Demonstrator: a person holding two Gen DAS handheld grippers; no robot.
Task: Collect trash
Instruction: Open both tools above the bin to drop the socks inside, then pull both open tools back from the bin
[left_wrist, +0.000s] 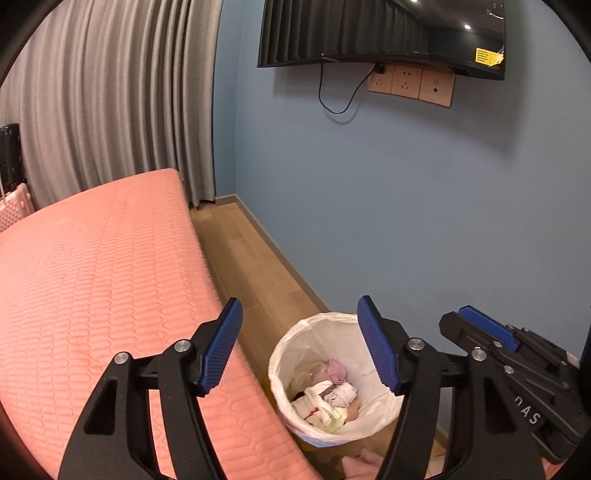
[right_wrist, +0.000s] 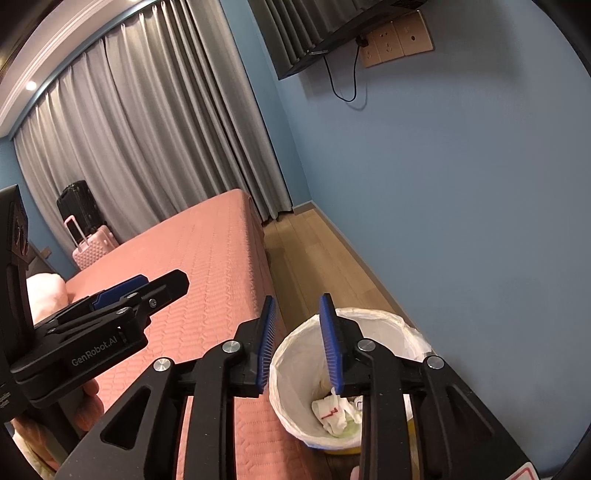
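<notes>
Both grippers, left (left_wrist: 301, 347) and right (right_wrist: 297, 343), are hanging over the bin (left_wrist: 325, 321) with jaws released and empty; the trash (left_wrist: 328, 397) is sitting inside, beside the bed's (left_wrist: 92, 277) edge. A clumsy dip could snag the liner (right_wrist: 391, 319).

One bin, two suitcases, two grippers

One lined trash bin (left_wrist: 334, 373) at 6 o'clock; one black suitcase (right_wrist: 78, 206) and one pink suitcase (right_wrist: 94, 245) at 9 o'clock; three wall sockets (left_wrist: 410, 84) at 1 o'clock; two grippers, left gripper (left_wrist: 301, 350) and right gripper (right_wrist: 295, 343).
</notes>
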